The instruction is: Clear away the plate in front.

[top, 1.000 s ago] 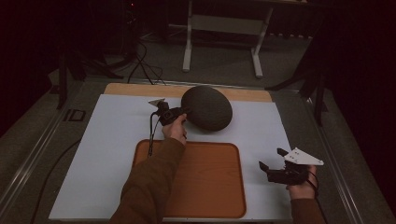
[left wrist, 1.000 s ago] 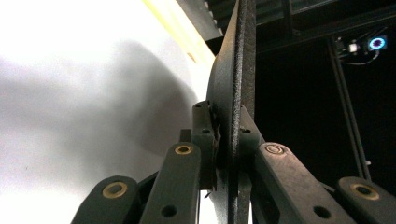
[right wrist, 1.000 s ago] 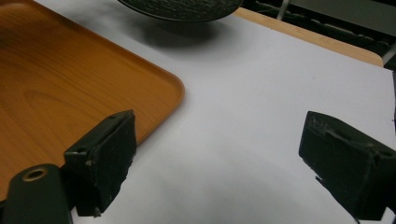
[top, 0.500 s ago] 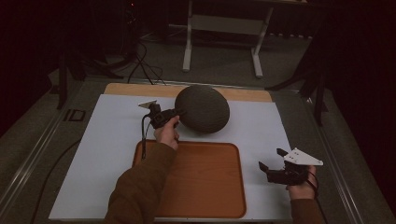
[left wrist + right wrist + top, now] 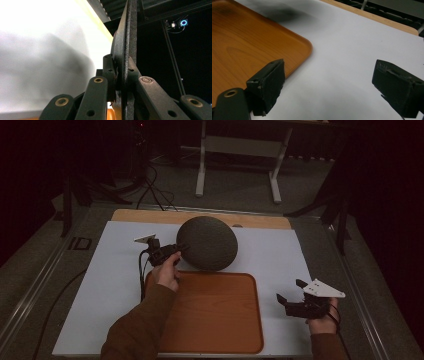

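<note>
A dark grey round plate (image 5: 207, 242) stands tilted on the white mat (image 5: 100, 285), just beyond the far edge of the orange-brown wooden tray (image 5: 210, 320). My left gripper (image 5: 175, 251) is shut on its left rim. In the left gripper view the plate's thin edge (image 5: 130, 37) runs upward, clamped by the left gripper (image 5: 122, 75). My right gripper (image 5: 292, 297) hovers open to the right of the tray with nothing in it. In its own view the right gripper (image 5: 329, 85) spreads over bare mat beside the tray's corner (image 5: 299, 47).
A strip of wooden tabletop (image 5: 150, 215) shows behind the mat. A pale metal stand (image 5: 240, 150) and cables (image 5: 155, 190) lie on the floor beyond the table. Metal rails run along both table sides.
My left gripper has drawn the plate a little to the left and nearer, toward the tray's far edge. The right gripper has held still.
</note>
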